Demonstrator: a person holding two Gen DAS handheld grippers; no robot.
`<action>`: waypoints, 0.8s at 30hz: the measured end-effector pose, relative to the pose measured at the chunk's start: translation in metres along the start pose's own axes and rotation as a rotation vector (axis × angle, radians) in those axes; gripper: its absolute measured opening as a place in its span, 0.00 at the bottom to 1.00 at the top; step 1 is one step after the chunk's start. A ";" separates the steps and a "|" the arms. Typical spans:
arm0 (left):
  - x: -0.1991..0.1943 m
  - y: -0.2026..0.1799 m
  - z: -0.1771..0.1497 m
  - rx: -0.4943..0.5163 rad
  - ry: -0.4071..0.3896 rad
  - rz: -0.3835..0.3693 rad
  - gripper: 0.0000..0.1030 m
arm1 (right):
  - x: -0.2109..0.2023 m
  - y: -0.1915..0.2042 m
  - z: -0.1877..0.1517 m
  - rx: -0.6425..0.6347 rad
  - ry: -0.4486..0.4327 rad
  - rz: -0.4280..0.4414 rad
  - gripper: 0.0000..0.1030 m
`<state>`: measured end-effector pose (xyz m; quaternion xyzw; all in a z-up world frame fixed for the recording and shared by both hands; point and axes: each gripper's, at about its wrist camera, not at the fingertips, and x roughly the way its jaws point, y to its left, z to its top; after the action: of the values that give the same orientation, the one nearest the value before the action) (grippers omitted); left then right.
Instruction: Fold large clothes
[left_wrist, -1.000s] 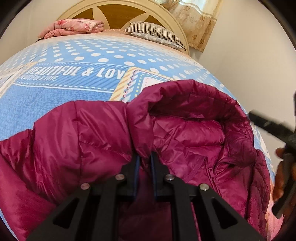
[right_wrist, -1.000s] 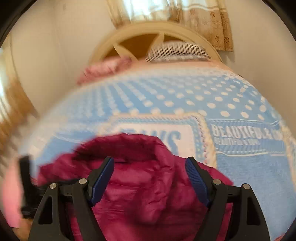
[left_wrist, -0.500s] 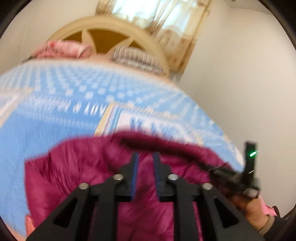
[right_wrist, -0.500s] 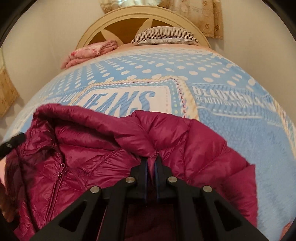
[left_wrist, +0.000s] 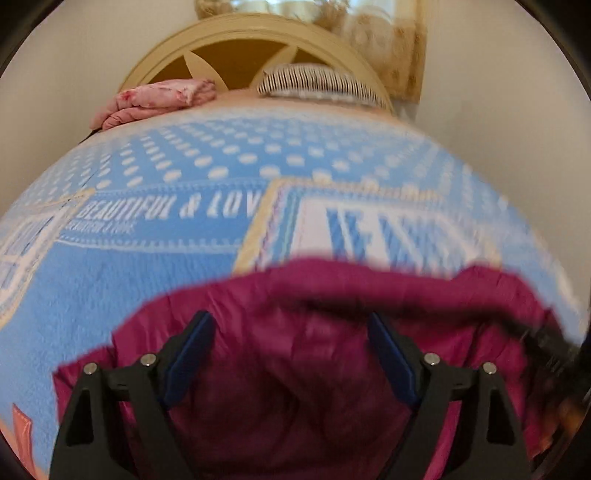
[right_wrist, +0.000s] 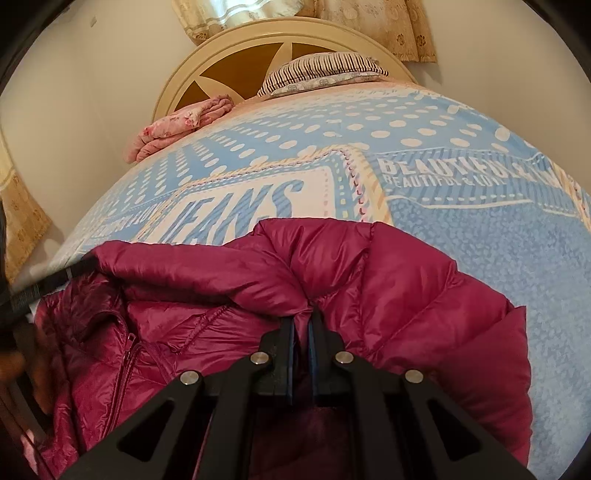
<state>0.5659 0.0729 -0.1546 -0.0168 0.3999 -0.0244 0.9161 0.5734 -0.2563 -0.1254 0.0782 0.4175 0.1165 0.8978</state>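
Since our left gripper (left_wrist: 291, 354) just let go, jaws spread, right gripper (right_wrist: 302, 332) alone pinches jacket (right_wrist: 369, 280) at 6 o'clock; fold's set.

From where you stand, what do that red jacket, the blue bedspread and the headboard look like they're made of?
Jacket: thin glossy synthetic shell, likely nylon; it shines and puffs in quilted sections, so probably padded.
Bedspread: soft matte fleece or plush, judging by its nubbly surface.
Headboard: rigid, cream-painted frame with brown panels, possibly wood; uncertain.
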 end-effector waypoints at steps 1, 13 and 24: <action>0.000 -0.002 -0.003 0.008 0.011 0.003 0.85 | 0.000 0.000 0.000 0.000 0.000 0.001 0.05; 0.004 0.010 -0.013 -0.074 0.021 -0.056 0.86 | -0.038 0.003 0.001 0.026 -0.066 -0.052 0.33; -0.004 0.019 -0.017 -0.112 -0.017 -0.115 0.86 | -0.006 0.092 0.086 -0.130 0.017 0.053 0.63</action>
<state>0.5513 0.0918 -0.1645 -0.0912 0.3911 -0.0546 0.9142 0.6226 -0.1738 -0.0437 0.0299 0.4146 0.1676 0.8939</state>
